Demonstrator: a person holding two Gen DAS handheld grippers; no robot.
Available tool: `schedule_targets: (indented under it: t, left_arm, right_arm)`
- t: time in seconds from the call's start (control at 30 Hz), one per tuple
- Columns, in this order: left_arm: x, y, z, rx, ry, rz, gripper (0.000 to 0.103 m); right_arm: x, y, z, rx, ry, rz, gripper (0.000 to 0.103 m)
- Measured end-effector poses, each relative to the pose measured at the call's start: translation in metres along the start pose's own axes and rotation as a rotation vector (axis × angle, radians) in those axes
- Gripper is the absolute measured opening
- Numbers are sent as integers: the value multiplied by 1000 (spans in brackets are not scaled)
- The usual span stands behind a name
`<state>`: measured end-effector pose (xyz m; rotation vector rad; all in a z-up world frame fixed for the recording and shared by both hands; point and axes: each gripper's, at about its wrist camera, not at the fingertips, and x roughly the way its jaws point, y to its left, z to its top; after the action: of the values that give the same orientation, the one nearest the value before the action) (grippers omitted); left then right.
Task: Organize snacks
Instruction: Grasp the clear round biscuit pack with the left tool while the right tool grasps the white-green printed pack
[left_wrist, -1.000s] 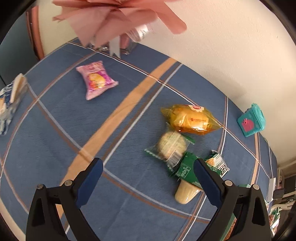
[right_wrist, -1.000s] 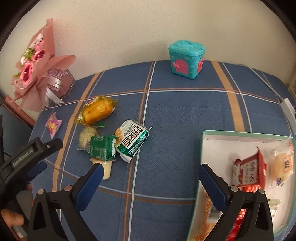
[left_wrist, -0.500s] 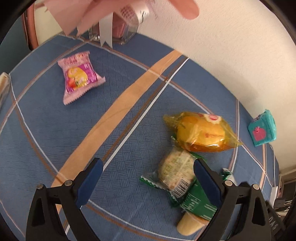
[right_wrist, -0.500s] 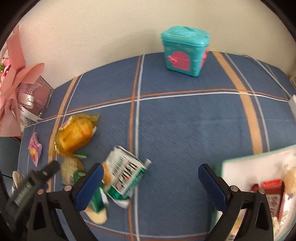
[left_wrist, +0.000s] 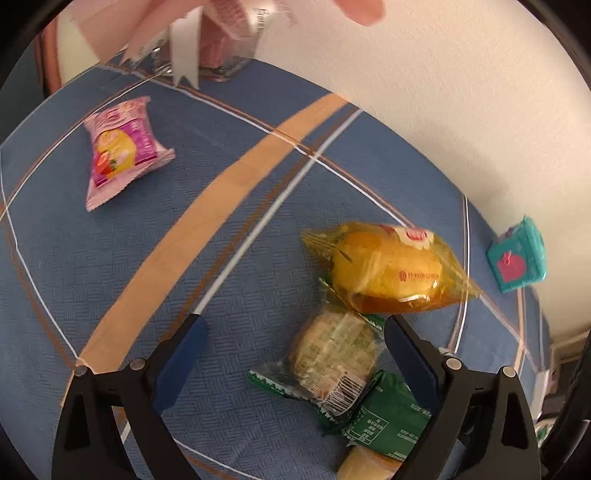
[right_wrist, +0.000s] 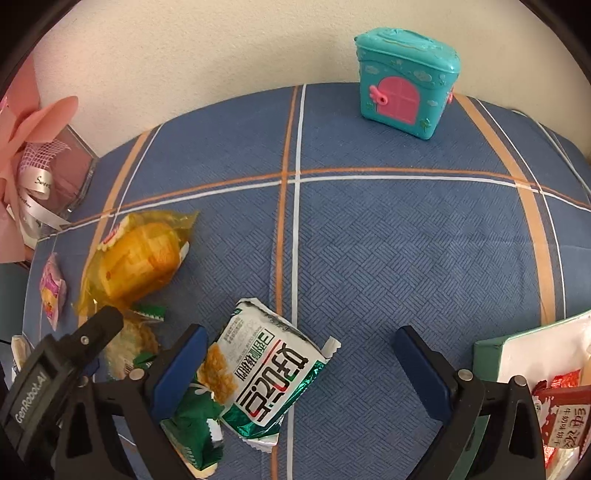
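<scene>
Snacks lie on a blue plaid cloth. My left gripper (left_wrist: 295, 350) is open, its jaws around a clear-wrapped round cake (left_wrist: 332, 358), with a yellow bread pack (left_wrist: 391, 273) just beyond and a dark green pack (left_wrist: 384, 421) beside it. A pink snack pack (left_wrist: 118, 151) lies far left. My right gripper (right_wrist: 299, 362) is open, low over a white-and-green snack bag (right_wrist: 269, 376). The yellow bread pack (right_wrist: 144, 258), the dark green pack (right_wrist: 195, 424) and the left gripper's body (right_wrist: 55, 373) show in the right wrist view.
A green-rimmed white tray (right_wrist: 491, 354) with several red and pale packets sits at the right. A teal toy house (right_wrist: 406, 81) stands by the back wall. A pink bouquet in a clear box (right_wrist: 44, 166) stands at the back left corner.
Both grippers moved forward and lower toward the snack pile. The left one now brackets the round cake; the right one is now over the white-and-green bag. Both stay open.
</scene>
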<state>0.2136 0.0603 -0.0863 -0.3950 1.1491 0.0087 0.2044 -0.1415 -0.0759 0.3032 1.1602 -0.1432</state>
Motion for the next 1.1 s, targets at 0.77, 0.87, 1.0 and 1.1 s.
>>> schedule_targets:
  t: [0.77, 0.87, 1.0, 1.1]
  left_arm:
    - [-16, -12, -13, 71, 43, 0, 31]
    - [-21, -3, -15, 36, 61, -6, 22]
    - [-29, 2, -22, 2, 74, 9, 15]
    - [-34, 13, -28, -38, 91, -29, 14]
  right_arm:
    - [-34, -31, -47, 7, 32, 34, 60]
    - [-38, -35, -56, -5, 37, 25, 59]
    - [-45, -36, -69, -25, 40, 12, 58]
    - [-52, -38, -82, -31, 50, 15, 58]
